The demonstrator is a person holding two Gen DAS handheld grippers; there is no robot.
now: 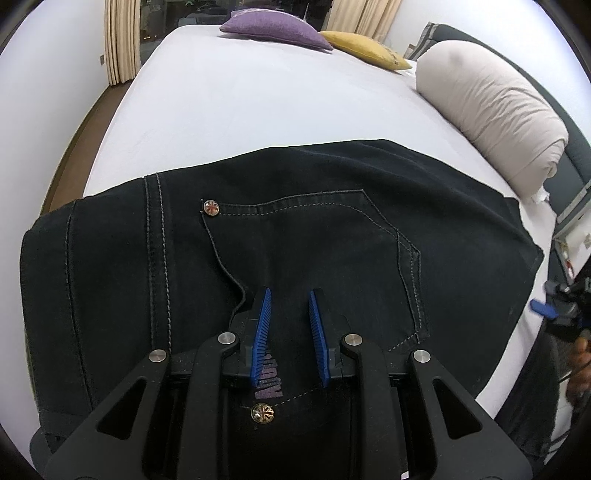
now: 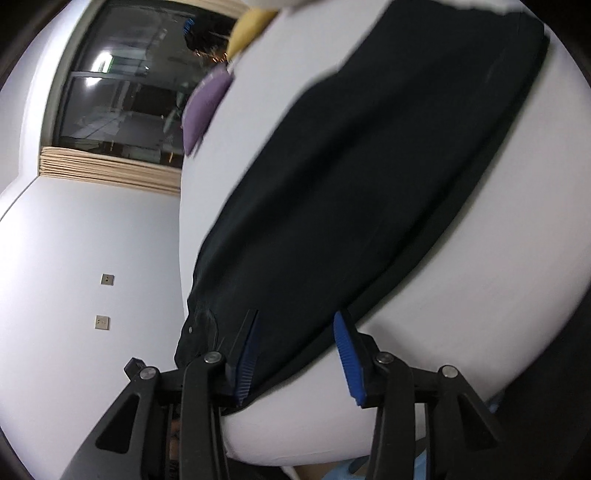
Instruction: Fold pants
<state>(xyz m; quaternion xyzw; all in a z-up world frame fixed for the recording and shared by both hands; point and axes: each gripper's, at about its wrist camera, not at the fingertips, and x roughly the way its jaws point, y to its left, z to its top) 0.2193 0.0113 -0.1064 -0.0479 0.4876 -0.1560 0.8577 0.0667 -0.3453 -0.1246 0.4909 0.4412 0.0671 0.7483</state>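
Note:
The black pants point(image 1: 295, 240) lie flat across the near part of a white bed point(image 1: 240, 96), back pocket and rivets facing up. My left gripper point(image 1: 290, 306) is open just above the pocket area, with nothing between its blue pads. In the right wrist view, rolled sideways, the pants point(image 2: 369, 184) stretch away as a long dark strip. My right gripper point(image 2: 295, 332) is open over the near end of the pants at the bed's edge. The right gripper also shows at the far right of the left wrist view point(image 1: 554, 310).
A purple cushion point(image 1: 273, 29) and a yellow cushion point(image 1: 369, 48) lie at the far end of the bed. A rolled beige duvet point(image 1: 491, 110) lies along the right side. A dark window point(image 2: 129, 92) and a white wall point(image 2: 92, 277) are beyond the bed.

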